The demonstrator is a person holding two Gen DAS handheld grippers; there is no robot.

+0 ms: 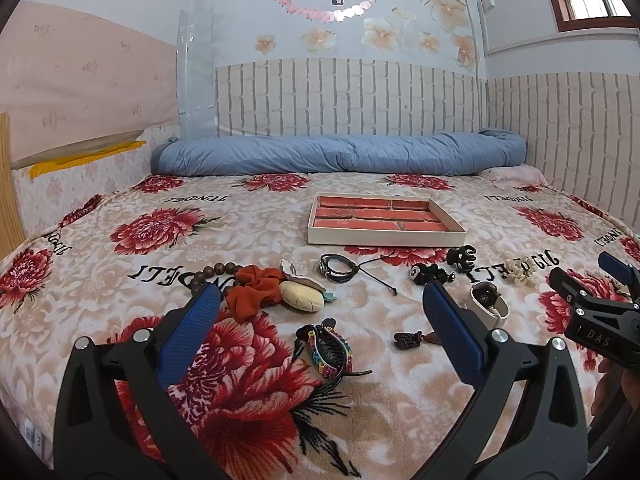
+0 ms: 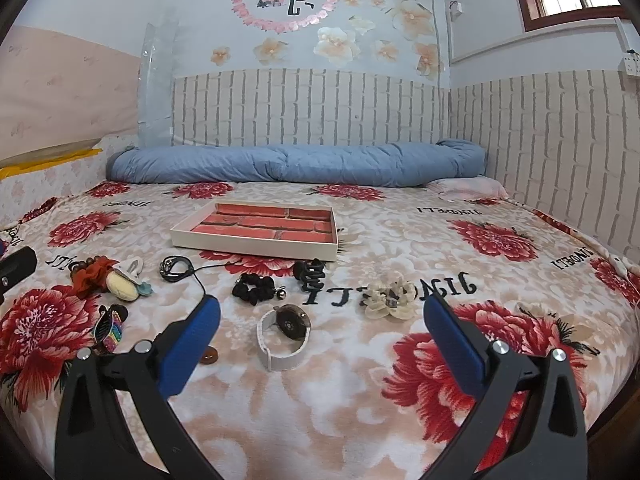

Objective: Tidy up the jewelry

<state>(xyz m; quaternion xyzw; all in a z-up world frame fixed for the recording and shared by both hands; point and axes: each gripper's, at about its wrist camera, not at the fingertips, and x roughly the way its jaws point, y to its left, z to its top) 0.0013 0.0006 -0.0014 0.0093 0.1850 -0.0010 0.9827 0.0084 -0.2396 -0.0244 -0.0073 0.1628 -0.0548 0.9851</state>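
Jewelry and hair pieces lie scattered on the floral bed. A shallow tray (image 1: 384,235) with a red brick-pattern floor sits behind them, also in the right wrist view (image 2: 248,247). My left gripper (image 1: 322,308) is open and empty above a rainbow hair claw (image 1: 328,350), with an orange scrunchie (image 1: 256,286) and wooden beads (image 1: 218,270) by its left finger. My right gripper (image 2: 322,312) is open and empty over a white-strap watch (image 2: 284,334). A black scrunchie (image 2: 254,288), a black claw clip (image 2: 310,274), a cream flower clip (image 2: 390,294) and a black cord bracelet (image 2: 176,268) lie beyond.
A rolled blue quilt (image 1: 340,154) lies along the back wall. The bed's left edge meets a wooden board (image 1: 8,184). A yellowish plush piece (image 1: 300,296) lies beside the scrunchie. The right gripper's body (image 1: 596,312) shows at the right of the left wrist view.
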